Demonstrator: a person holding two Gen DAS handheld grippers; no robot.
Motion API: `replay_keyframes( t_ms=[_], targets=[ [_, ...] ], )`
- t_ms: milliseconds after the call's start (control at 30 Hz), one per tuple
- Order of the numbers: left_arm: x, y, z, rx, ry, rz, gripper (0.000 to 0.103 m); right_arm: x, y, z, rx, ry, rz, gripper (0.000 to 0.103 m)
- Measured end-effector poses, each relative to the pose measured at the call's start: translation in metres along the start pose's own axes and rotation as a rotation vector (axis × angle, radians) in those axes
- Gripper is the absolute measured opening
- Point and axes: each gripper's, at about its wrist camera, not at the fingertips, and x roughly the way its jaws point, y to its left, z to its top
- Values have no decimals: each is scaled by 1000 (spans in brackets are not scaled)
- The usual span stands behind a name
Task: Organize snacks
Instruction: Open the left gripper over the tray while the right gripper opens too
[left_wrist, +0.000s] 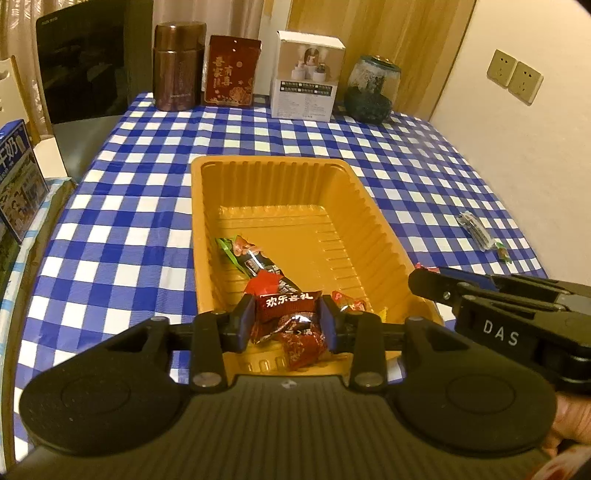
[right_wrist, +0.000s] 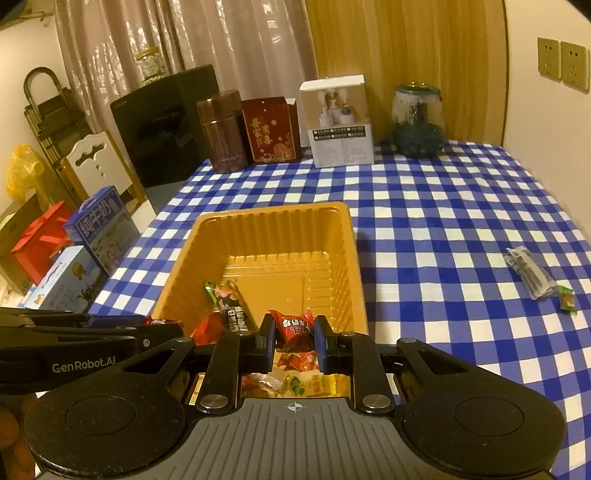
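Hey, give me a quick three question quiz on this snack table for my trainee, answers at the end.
1. True or false: the orange tray is empty.
2. The right gripper holds: A a red-wrapped candy, B a spoon, C nothing.
3. Where do the loose snacks outside the tray lie?
Key: 1 false. 2 A. 3 On the checked cloth, right of the tray.

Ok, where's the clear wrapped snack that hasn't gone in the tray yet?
The clear wrapped snack lies on the checked tablecloth well right of the orange tray, with a small green candy just beside it.
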Motion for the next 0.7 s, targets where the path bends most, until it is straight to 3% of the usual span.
replay_keyframes(
  t_ms=[67, 700],
  targets=[
    [3, 0, 0, 7, -3, 11, 43, 3, -2, 0, 4, 4, 1, 22],
    [0, 9, -8, 1, 8, 40, 43, 8, 2, 1, 10, 5, 21, 22]
  ],
)
